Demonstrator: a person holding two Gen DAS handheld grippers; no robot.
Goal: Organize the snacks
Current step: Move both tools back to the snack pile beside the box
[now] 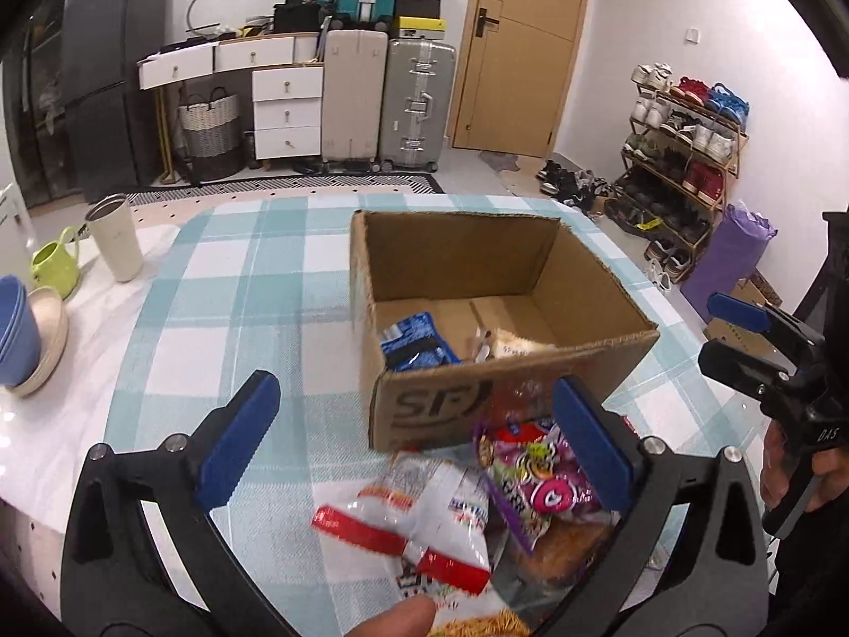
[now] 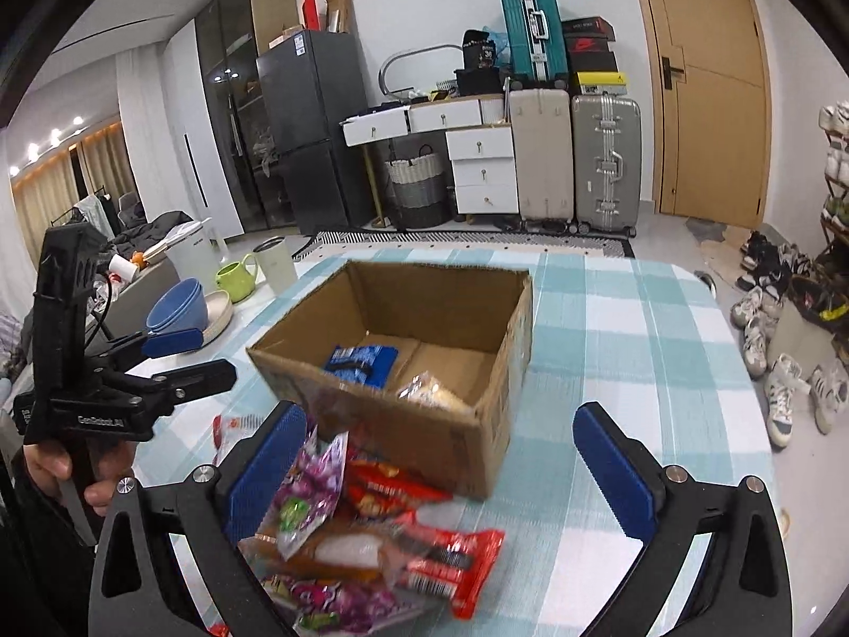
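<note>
Snacks go into the box

Both my left gripper (image 1: 419, 438) and right gripper (image 2: 440, 467) gape wide, empty; I should pinch the purple packet (image 1: 536, 483) squarely, then lift it over the cardboard box (image 1: 530, 387) wall.

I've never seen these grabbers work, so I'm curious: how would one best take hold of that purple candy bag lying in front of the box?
Probably by the purple candy bag's upper edge, which sticks up free near the cardboard box. The open right gripper could come down from above and pinch that thin crinkled edge, since the bag's lower part overlaps the other packets.

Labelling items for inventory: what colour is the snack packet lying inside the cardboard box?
Blue packet with dark markings, clearest in the right wrist view.
</note>
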